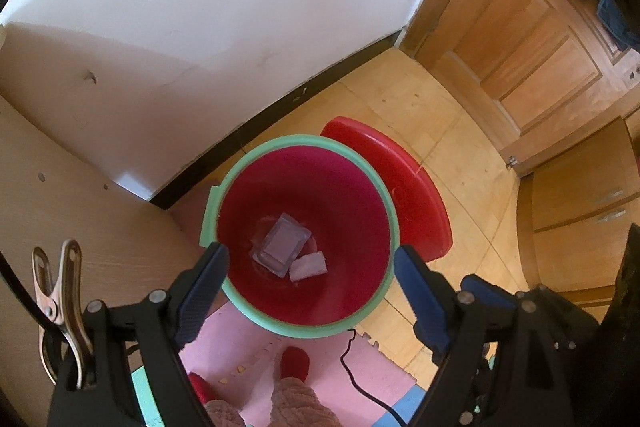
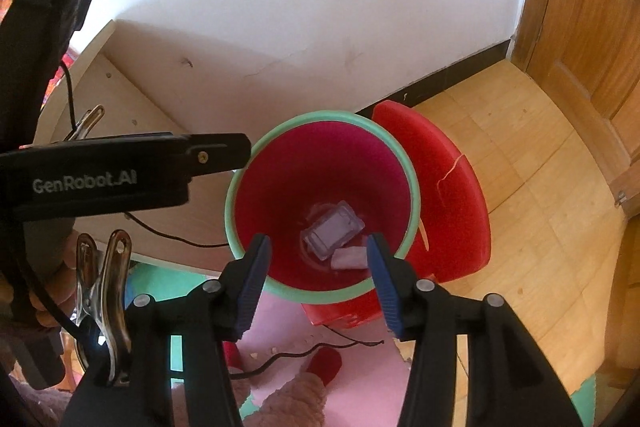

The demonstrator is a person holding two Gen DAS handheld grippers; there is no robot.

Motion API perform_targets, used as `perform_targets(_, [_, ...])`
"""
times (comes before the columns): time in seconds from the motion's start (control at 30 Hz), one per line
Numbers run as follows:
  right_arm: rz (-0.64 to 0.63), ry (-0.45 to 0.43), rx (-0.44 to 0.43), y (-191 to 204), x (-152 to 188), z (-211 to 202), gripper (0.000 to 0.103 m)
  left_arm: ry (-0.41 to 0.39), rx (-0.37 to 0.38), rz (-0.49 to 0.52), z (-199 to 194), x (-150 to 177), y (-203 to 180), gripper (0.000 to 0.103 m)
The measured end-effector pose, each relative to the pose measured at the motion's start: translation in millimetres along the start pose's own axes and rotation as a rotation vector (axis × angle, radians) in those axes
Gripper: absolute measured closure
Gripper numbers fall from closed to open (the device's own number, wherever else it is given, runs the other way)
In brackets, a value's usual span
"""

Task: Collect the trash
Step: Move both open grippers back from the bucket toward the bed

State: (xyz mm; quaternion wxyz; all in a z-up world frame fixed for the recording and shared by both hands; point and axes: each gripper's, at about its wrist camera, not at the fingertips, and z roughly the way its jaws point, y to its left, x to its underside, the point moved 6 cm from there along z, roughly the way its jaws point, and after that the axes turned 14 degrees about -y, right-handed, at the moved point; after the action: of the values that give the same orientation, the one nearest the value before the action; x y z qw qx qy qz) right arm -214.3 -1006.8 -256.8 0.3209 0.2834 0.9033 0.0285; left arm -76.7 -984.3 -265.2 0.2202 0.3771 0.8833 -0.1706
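Both grippers, left and right, are held released above the bin, at whose bottom a light, stiff, slippery plastic tray lies, best pinched by its rim.

Bin mouth is wide open from above; wall behind, cabinet left, red lid leaning right.
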Motion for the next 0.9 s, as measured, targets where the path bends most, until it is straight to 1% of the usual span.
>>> perform_targets(0.23, [-0.032,-0.008,0.004,8.9,-0.2,-20.5,0.052,0.005,0.005,0.002,-17.6,11.2,-7.3,0.015])
perform_targets(0.43, [-0.044,-0.014,0.009,19.8,8.5,-53.0,0.052,0.0,0.043,0.017,-44.7,22.0,-14.5,0.015])
perform_targets(0.57, [-0.034,-0.034,0.016,27.7,6.1,-68.8,0.052,-0.016,0.058,0.007,-62.2,23.9,-13.0,0.015])
perform_targets(0.7, [-0.045,-0.063,0.02,42.2,2.6,-88.1,0.052,-0.032,0.074,-0.004,-82.2,24.6,-6.7,0.015])
perform_targets(0.83, [-0.073,-0.089,0.02,61.8,1.1,-109.7,0.052,-0.047,0.116,-0.016,-109.1,29.2,-3.6,0.017])
perform_targets(0.9, [-0.087,-0.096,0.024,70.0,1.3,-117.3,0.052,-0.055,0.117,-0.016,-121.3,31.5,-0.2,0.017])
